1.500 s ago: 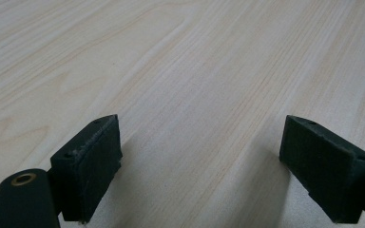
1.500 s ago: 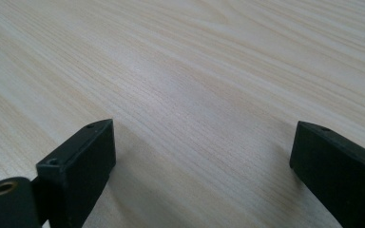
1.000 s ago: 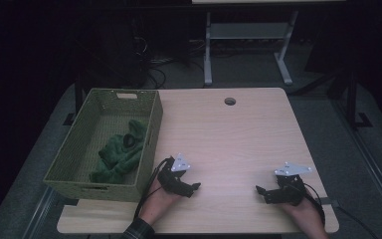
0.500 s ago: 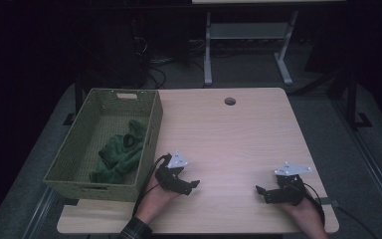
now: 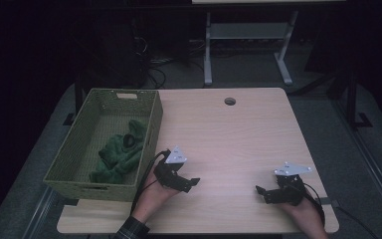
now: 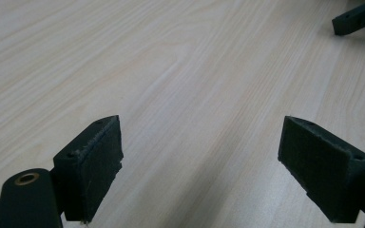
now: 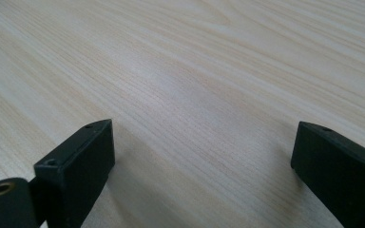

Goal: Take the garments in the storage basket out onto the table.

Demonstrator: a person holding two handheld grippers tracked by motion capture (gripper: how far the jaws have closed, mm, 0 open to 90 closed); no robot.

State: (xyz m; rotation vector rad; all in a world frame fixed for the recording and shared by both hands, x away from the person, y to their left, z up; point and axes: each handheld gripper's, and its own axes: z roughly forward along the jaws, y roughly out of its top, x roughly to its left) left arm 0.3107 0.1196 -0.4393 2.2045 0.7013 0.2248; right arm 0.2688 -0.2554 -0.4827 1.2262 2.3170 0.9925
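**Op1:** High view on my end: left gripper (image 5: 191, 181) sits low over the table (image 5: 238, 134), just beside the green basket (image 5: 151, 130). Jaws are spread wide, nothing between them, just bare wood grain in the left gripper view.

**Op2:** And the right one?

**Op1:** Right gripper (image 5: 260, 190) is near the front edge, well apart from the left. Also gaping, nothing pinched. I see plain tabletop between its jaws in the right gripper view.

**Op2:** Where's the cloth?

**Op1:** Green cloth (image 5: 120, 154) is bunched up inside the basket, toward its near right side. Neither gripper touches it.
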